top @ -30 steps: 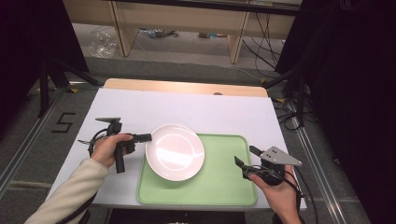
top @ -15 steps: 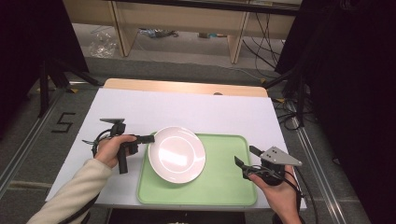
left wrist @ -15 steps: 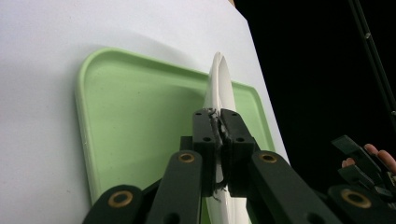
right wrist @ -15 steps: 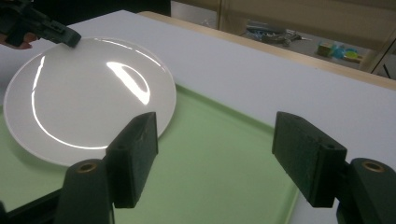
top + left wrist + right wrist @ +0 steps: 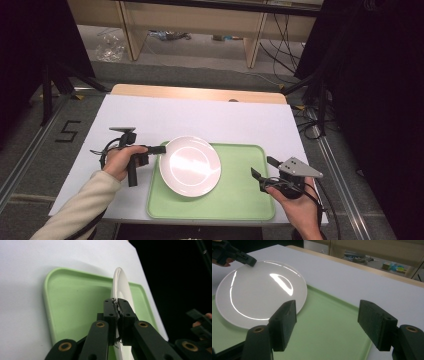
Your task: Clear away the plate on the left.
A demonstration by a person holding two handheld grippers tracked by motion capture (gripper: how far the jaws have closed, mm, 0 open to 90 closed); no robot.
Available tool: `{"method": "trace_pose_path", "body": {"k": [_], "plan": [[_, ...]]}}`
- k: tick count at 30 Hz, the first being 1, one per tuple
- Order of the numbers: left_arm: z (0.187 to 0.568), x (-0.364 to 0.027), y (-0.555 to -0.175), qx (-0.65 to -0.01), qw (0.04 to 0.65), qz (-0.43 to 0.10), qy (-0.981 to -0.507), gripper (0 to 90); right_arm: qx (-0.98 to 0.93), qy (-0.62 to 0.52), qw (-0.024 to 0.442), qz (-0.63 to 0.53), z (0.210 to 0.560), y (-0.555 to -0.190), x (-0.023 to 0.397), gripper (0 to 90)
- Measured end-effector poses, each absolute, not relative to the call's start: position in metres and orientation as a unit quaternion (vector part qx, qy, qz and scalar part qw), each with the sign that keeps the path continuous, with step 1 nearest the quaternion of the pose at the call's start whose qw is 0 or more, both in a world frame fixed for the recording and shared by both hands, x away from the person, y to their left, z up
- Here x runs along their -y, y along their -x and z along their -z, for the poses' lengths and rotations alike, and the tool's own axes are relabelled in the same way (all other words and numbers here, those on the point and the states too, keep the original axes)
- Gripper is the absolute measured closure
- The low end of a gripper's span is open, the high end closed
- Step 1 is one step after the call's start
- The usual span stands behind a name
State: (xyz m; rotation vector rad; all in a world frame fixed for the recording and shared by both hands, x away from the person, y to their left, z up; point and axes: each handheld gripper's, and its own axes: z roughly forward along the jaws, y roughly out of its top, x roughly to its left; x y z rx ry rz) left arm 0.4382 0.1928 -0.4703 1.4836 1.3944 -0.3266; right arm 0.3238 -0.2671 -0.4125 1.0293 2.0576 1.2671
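A round white plate (image 5: 191, 165) hangs over the left part of a green tray (image 5: 240, 195). My left gripper (image 5: 162, 149) is shut on the plate's left rim; in the left gripper view the plate (image 5: 121, 287) stands edge-on between the closed jaws of this gripper (image 5: 116, 305), with the tray (image 5: 72, 302) below it. My right gripper (image 5: 264, 173) is open at the tray's right edge, nothing between its jaws. In the right gripper view the plate (image 5: 259, 292) lies ahead and left of that gripper (image 5: 329, 322), over the tray (image 5: 329, 327).
The white table top (image 5: 210, 120) spreads behind the tray, with a wooden strip (image 5: 200, 93) along its far edge. Shelving and cables lie on the floor beyond. A "5" mark (image 5: 68, 131) is on the floor at the left.
My left gripper has carried the plate a little to the right, farther over the tray. The right gripper has stayed in place.
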Motion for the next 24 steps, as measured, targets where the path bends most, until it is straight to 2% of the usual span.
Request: {"method": "trace_pose_path", "body": {"k": [13, 19, 20, 21, 24], "plan": [[0.4762, -0.1923, -0.4372, -0.573, 0.482, 0.114, -0.653, 85.6, -0.759, -0.376, 0.259, -0.464, 0.4123, -0.3237, 0.2677, 32.2], [0.4773, -0.1938, -0.4365, -0.569, 0.458, 0.077, -0.678, 85.7, -0.759, -0.373, 0.263, -0.464, 0.4125, -0.324, 0.2682, 32.1], [0.4774, -0.1933, -0.4361, -0.571, 0.466, 0.082, -0.671, 86.1, -0.759, -0.373, 0.264, -0.464, 0.4128, -0.3242, 0.268, 32.0], [0.4771, -0.1934, -0.4362, -0.566, 0.468, 0.086, -0.673, 85.2, -0.756, -0.373, 0.267, -0.466, 0.4134, -0.3243, 0.2676, 32.0], [0.4745, -0.192, -0.4342, -0.55, 0.469, 0.048, -0.689, 80.5, -0.758, -0.373, 0.265, -0.464, 0.4128, -0.3239, 0.2681, 31.3]]}}
